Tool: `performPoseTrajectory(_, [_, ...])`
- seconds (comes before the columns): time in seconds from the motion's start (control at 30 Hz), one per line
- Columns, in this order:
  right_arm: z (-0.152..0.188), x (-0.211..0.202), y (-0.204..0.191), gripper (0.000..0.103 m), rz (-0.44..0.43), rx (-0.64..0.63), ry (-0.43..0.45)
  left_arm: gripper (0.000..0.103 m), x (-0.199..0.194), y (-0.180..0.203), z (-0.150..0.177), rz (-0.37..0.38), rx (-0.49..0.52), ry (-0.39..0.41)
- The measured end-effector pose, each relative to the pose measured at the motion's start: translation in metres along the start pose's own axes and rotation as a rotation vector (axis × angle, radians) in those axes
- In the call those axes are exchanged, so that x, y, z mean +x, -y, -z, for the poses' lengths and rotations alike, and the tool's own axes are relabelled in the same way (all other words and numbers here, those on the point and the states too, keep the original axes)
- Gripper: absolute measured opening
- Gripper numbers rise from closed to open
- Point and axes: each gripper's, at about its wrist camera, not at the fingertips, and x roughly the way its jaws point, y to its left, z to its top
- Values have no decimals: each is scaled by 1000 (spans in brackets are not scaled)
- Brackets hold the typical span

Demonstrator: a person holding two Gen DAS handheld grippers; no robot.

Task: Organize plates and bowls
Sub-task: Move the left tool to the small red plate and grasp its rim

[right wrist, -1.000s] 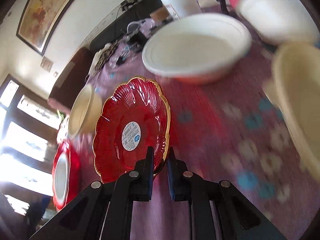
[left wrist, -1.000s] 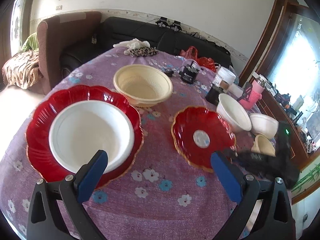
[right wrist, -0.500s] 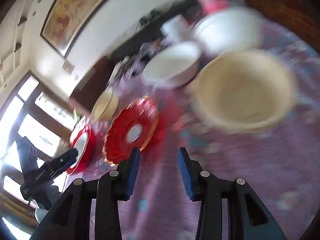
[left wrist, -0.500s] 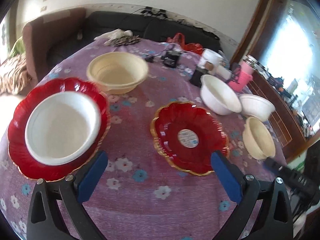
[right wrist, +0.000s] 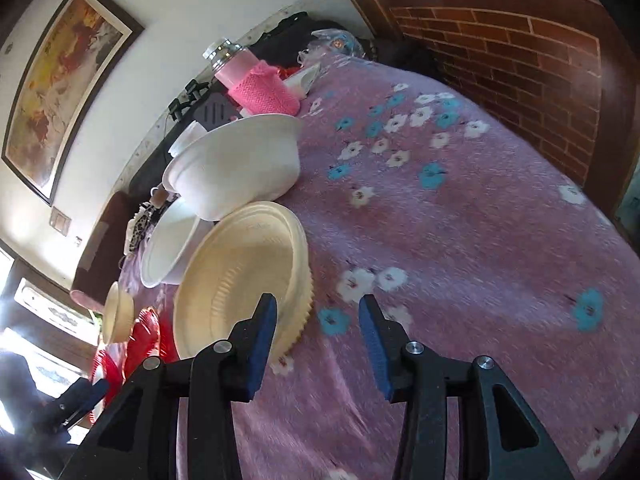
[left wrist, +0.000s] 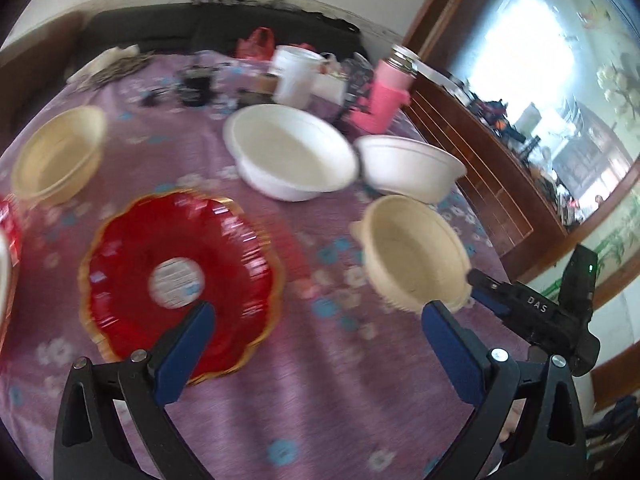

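Note:
A red plate (left wrist: 180,276) with a gold rim lies on the purple flowered tablecloth, just beyond my open, empty left gripper (left wrist: 318,354). A small cream bowl (left wrist: 414,254) sits to its right; two white bowls (left wrist: 290,152) (left wrist: 408,168) stand behind, and a bigger cream bowl (left wrist: 56,154) is at the far left. My right gripper (right wrist: 318,346) is open and empty, its left finger beside the rim of the small cream bowl (right wrist: 244,284). It shows in the left wrist view (left wrist: 486,290), right of that bowl. The white bowls (right wrist: 236,168) (right wrist: 168,248) are behind.
A pink-sleeved jar (left wrist: 386,94), a white tub (left wrist: 296,76) and dark clutter stand at the table's far side. A second red plate (left wrist: 10,232) peeks in at the left edge. A wooden cabinet (right wrist: 520,44) borders the table on the right.
My right gripper has let go of the red plate, opened, and swung right to the small cream bowl. My left gripper has panned right, so the red plate now lies at its left finger.

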Motion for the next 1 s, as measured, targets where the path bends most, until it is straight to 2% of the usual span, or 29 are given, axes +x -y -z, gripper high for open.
performPoseTrajectory(0.13, [-3,-1,0,46,-28,-10,7,102,24,20,-5,16,16,-58])
performPoseTrajectory(0.2, [-5,-4,0,46,-32,-14,20,102,22,19,-7,10,22,-52])
performPoseTrajectory(0.3, [-9,-16,-7,46,-33,-27,65,102,15,-4,-25,-23,-32,-3])
performPoseTrajectory(0.43, [-8,-27,-36,46,-95,-83,87,102,-1,-60,-46,-83,-157,19])
performPoseTrajectory(0.57, [11,-18,-80,46,-185,-178,19,103,-28,-104,-40,-181,-213,65])
performPoseTrajectory(0.67, [33,-2,-118,46,-239,-272,-74,103,-35,-124,-26,-253,-230,69])
performPoseTrajectory(0.77, [53,27,-152,46,-254,-321,-165,103,-24,-136,-16,-262,-244,24])
performPoseTrajectory(0.87, [67,58,-174,46,-226,-342,-231,103,-11,-139,-9,-254,-245,-15])
performPoseTrajectory(1.0, [76,92,-180,47,-198,-312,-290,103,7,-139,-3,-263,-218,-51])
